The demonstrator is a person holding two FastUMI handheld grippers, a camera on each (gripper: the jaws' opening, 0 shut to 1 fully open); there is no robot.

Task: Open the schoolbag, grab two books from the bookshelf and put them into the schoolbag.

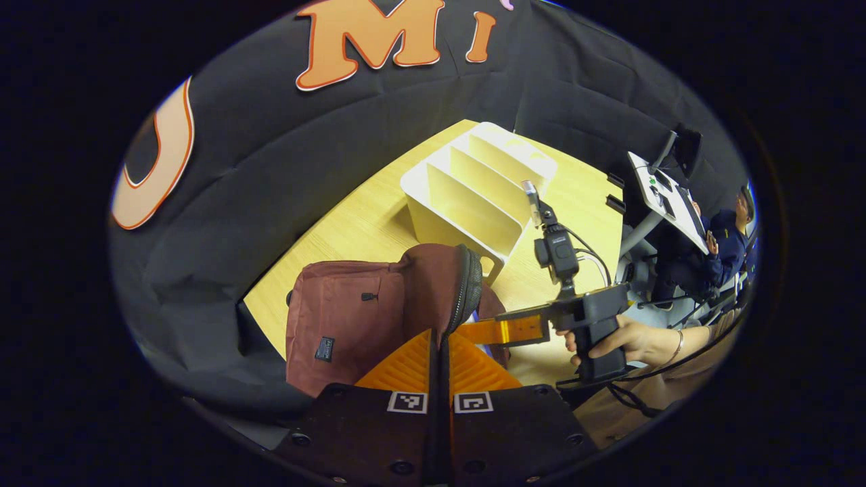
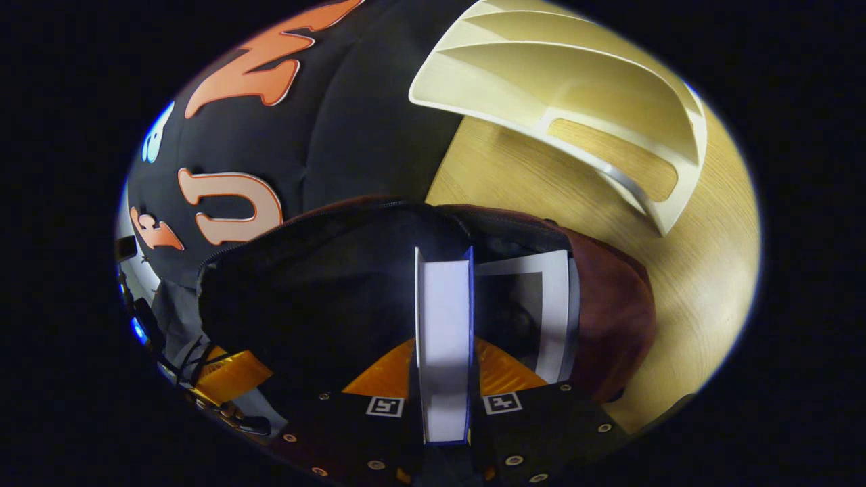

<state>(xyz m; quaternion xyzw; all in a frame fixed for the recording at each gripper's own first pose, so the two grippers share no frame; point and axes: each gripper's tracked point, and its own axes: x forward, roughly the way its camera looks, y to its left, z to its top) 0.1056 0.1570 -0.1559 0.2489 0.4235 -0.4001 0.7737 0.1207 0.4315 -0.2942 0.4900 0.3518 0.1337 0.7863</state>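
While the right gripper (image 2: 443, 379) hangs over the open mouth of the schoolbag (image 2: 609, 304), it's got a book (image 2: 443, 325) pinched between both fingers, page edges facing the camera, pointing down into the dark inside. Another book (image 2: 551, 304) is already sitting in there, just right of the held one, leaning against the bag's wall. So I'd say we're on the last bit: second book going in.

In the left gripper view, the left gripper (image 1: 440, 358) has its fingers pressed together right at the edge of the bag's unzipped flap (image 1: 467, 284). Looks like it's pinching the flap's rim to hold the schoolbag (image 1: 352, 311) open, but honestly I can't tell if there's fabric between the fingers or they're just closed next to it. You can also see the right gripper (image 1: 504, 331) from there, a hand (image 1: 629, 341) holding it, reaching in from the right over the bag.

The bookshelf (image 1: 473, 196) stands on the table (image 1: 352, 230) just behind the bag, slots look bare.

Next move, my guess: lower the book straight down beside the first one, then let the fingers spread. Main catch is keeping the mouth held wide so the corners don't snag the zipper.
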